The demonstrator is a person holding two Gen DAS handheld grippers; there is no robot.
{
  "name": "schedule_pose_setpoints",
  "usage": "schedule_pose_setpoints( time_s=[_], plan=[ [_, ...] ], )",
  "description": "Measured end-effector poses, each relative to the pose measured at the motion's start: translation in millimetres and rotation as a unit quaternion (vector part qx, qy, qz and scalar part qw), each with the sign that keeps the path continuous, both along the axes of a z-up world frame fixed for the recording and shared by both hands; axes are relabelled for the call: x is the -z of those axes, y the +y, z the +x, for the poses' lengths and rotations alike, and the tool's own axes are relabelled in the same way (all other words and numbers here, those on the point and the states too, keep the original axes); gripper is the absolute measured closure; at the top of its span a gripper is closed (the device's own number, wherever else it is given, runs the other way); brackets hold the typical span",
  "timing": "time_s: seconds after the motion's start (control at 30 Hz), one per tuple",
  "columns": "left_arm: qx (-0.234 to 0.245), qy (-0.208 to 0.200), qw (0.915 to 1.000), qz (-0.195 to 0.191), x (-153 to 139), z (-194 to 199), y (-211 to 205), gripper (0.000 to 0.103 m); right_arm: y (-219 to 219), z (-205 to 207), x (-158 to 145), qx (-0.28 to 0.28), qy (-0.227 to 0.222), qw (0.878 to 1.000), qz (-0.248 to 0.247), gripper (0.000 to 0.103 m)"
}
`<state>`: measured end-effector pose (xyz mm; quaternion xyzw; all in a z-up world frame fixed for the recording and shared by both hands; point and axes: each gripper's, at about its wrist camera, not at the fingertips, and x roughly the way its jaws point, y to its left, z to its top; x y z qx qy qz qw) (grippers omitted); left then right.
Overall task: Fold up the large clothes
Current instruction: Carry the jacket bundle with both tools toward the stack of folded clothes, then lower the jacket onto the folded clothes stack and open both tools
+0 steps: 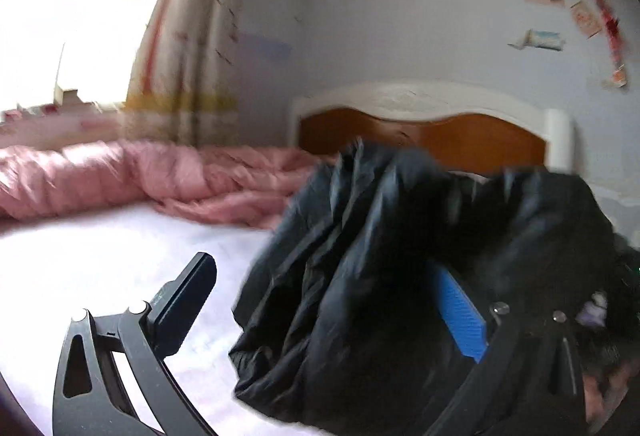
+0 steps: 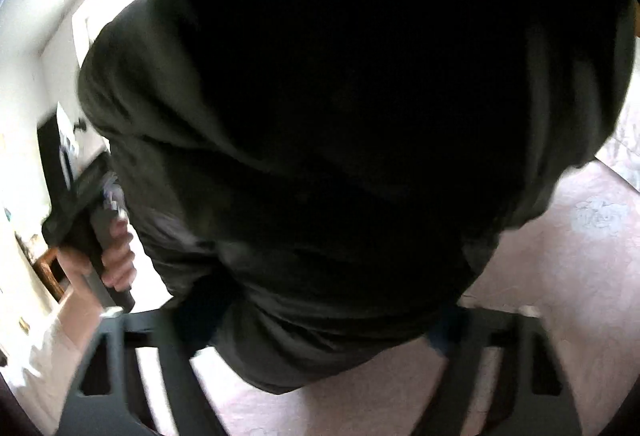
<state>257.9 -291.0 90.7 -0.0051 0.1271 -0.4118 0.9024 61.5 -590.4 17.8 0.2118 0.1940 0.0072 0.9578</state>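
- The left hand-held gripper had its fingers spread apart, the black jacket bunched against the blue pad.
- The jacket hung above the bed, bare sheet to its left.
- The right hand-held gripper was buried in the jacket; its state could not be told.
- A pink quilt edged the far side.

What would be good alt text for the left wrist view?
A black jacket hangs bunched over a white bed, draped across one finger of the left gripper, whose jaws stand wide apart. Behind lie a pink quilt, a wooden headboard and a bright window.
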Motion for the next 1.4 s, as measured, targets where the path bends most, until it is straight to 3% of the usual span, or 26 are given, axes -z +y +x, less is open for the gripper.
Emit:
schedule_pose_setpoints(
  time_s=[0.07,0.13,0.23,0.33,0.43,0.47,0.5,0.57,0.6,0.7,0.83,0.93,1.0,1.03,1.07,1.13,1.27,1.4],
  plan=[
    [0.012,0.007,0.9998,0.016,10,5,6,0.000,-7,-5,-5,0.011,-0.007,1.000,0.020,0.044],
    [0.013,0.015,0.9993,0.031,20,11,6,0.000,-10,-9,-13,0.022,-0.015,0.999,0.029,0.047],
    [0.026,0.100,0.9947,-0.007,30,38,5,0.000,-8,-9,-33,0.031,-0.024,0.999,0.009,0.050],
    [0.043,0.206,0.9758,-0.058,44,74,-3,0.000,-7,0,-54,0.037,-0.021,0.999,-0.018,0.050],
    [0.070,0.273,0.9550,-0.091,55,98,-13,0.000,-12,7,-70,0.049,-0.015,0.999,-0.018,0.051],
    [0.082,0.286,0.9494,-0.100,55,102,-16,0.004,-5,25,-78,0.053,-0.012,0.998,-0.023,0.051],
    [0.087,0.285,0.9482,-0.109,53,103,-15,0.034,-5,31,-87,0.060,-0.007,0.998,-0.035,0.051],
    [0.070,0.246,0.9591,-0.121,34,90,-11,0.064,-9,44,-101,0.069,-0.004,0.996,-0.056,0.051],
    [0.062,0.213,0.9679,-0.118,19,80,-10,0.074,-10,51,-111,0.069,-0.003,0.996,-0.063,0.051],
    [0.056,0.181,0.9765,-0.102,-9,69,-18,0.079,-20,78,-146,0.097,-0.004,0.991,-0.088,0.051],
    [0.005,0.171,0.9829,-0.068,-26,76,-38,0.080,-41,107,-179,0.125,-0.004,0.990,-0.065,0.049],
    [-0.045,0.210,0.9766,-0.007,-11,103,-58,0.071,-50,148,-161,0.141,0.079,0.983,-0.087,0.044],
    [-0.047,0.234,0.9710,0.016,6,109,-63,0.049,-57,166,-136,0.144,0.131,0.978,-0.082,0.042],
    [-0.047,0.234,0.9710,0.017,11,109,-64,0.044,-64,168,-123,0.146,0.143,0.977,-0.068,0.038],
    [-0.046,0.228,0.9725,0.012,12,109,-63,0.037,-71,164,-113,0.153,0.138,0.977,-0.051,0.030],
    [-0.048,0.209,0.9766,0.014,9,105,-64,0.036,-83,151,-102,0.172,0.122,0.977,-0.019,0.018],
    [-0.071,0.135,0.9878,0.032,-16,82,-63,0.033,-97,130,-101,0.188,0.102,0.977,-0.007,0.017],
    [-0.037,0.059,0.9975,-0.008,-44,47,-41,0.014,-83,97,-124,0.223,0.064,0.971,-0.065,0.016]
  ],
)
